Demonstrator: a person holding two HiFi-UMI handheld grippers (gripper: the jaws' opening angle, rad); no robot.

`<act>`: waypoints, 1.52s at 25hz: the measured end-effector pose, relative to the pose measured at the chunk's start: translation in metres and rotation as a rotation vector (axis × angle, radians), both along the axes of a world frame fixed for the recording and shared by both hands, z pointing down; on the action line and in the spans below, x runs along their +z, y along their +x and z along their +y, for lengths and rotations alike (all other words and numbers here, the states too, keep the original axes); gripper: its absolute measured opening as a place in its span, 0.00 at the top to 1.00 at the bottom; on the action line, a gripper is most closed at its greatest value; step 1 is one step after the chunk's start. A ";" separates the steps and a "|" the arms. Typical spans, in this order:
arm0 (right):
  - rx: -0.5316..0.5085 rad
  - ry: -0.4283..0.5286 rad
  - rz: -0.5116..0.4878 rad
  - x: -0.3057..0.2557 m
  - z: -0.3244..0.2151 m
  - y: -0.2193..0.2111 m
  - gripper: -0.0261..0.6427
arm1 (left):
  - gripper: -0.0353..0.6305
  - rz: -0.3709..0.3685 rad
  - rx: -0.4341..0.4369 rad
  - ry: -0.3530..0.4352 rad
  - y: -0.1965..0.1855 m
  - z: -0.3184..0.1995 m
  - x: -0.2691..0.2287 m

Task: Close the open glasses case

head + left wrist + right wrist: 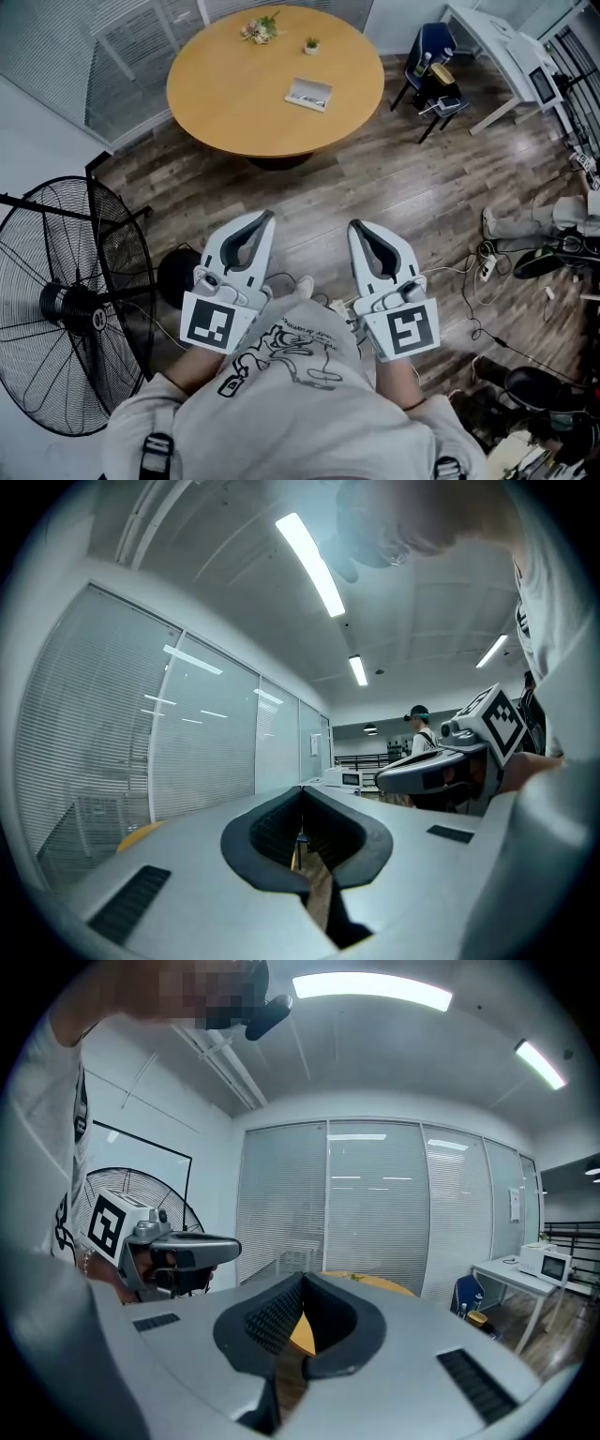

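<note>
Head view, person standing on wood floor.

- The left gripper [266, 217] and the right gripper [355, 226] are held low and close to the body, side by side, both pointed toward 12 o'clock.
- Left tongs: the jaws are seen brought together at the tips, with nothing gripped. The same is seen in the left gripper view, where only a sliver of floor shows through the hollow behind the tips.
- Right tongs: the jaws are likewise closed tip to tip and nothing is held. In the right gripper view a patch of orange tabletop is seen through the hollow.
- The glasses case [308, 94] is found lying on the round wooden table [225, 103], at roughly 4 o'clock from the table's centre and well apart from both grippers. It is too small for lid detail to be made out.
- A flower sprig [260, 28] is noted at the table's 12 o'clock edge, with a small potted plant [310, 44] at 1 o'clock.
- A standing fan [56, 309] is placed at the person's 9 o'clock.
</note>
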State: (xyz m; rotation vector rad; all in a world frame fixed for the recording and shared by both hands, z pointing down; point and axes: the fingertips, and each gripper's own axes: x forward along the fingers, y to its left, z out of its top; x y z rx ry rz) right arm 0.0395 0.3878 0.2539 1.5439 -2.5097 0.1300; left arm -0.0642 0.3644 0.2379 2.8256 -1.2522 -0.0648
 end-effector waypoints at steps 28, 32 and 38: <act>-0.032 -0.010 -0.022 0.013 -0.036 0.041 0.95 | 0.91 -0.007 -0.035 -0.023 0.040 -0.032 0.018; -0.036 -0.022 -0.011 0.016 -0.049 0.036 0.95 | 0.91 -0.012 -0.039 -0.021 0.033 -0.046 0.018; -0.045 -0.018 0.001 0.017 -0.077 0.026 0.95 | 0.91 -0.012 -0.044 -0.019 0.022 -0.073 0.020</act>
